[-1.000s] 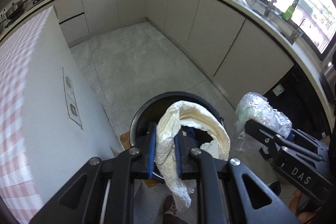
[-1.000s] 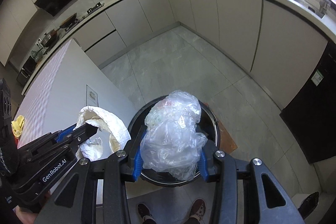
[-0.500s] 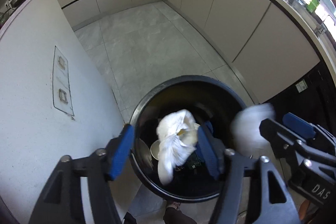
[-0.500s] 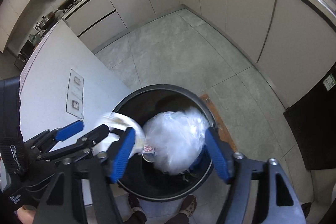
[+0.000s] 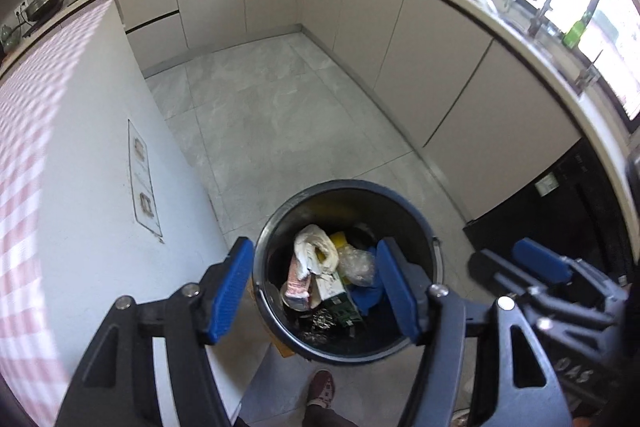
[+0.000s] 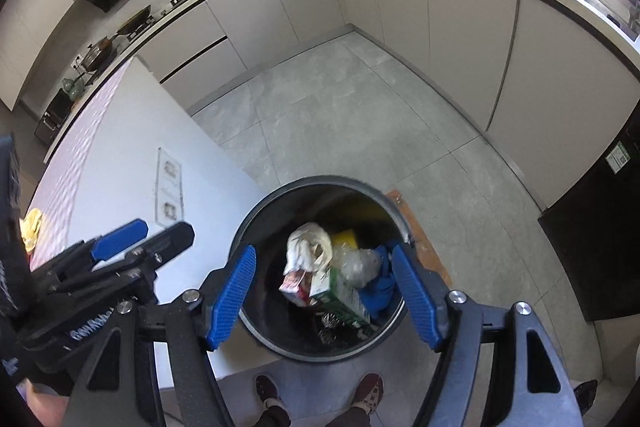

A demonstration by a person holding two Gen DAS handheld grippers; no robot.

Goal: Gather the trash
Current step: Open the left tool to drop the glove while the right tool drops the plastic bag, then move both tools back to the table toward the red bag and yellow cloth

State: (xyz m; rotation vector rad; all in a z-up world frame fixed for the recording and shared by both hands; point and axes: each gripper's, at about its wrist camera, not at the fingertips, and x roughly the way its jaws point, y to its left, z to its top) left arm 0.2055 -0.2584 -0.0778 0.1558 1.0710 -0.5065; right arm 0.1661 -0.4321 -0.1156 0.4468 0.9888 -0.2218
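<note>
A round black trash bin [image 5: 424, 227] [image 6: 240, 227] stands on the floor below both grippers. Inside it lie a crumpled white paper [image 5: 314, 247] [image 6: 308, 243], a clear plastic bag [image 5: 356, 261] [image 6: 356, 261], a green carton [image 5: 336, 297] [image 6: 344, 297], a pink pack [image 6: 294, 285], something yellow and something blue. My left gripper [image 5: 316, 291] hangs open above the bin, nothing between its blue pads. My right gripper [image 6: 326, 293] is open over the bin too, also holding nothing. Each gripper shows at the other view's edge: the right gripper [image 5: 536, 267], the left gripper [image 6: 132, 239].
A white island [image 5: 80, 187] with a pink checked cloth stands close on the left of the bin. Beige cabinets [image 5: 440, 67] curve around the grey tiled floor [image 5: 280, 115]. A dark appliance [image 6: 600, 227] is on the right. The person's shoes [image 6: 320, 395] are just below the bin.
Both grippers opened and let go: the white paper and the clear plastic bag dropped from the jaws into the bin, where they now lie.
</note>
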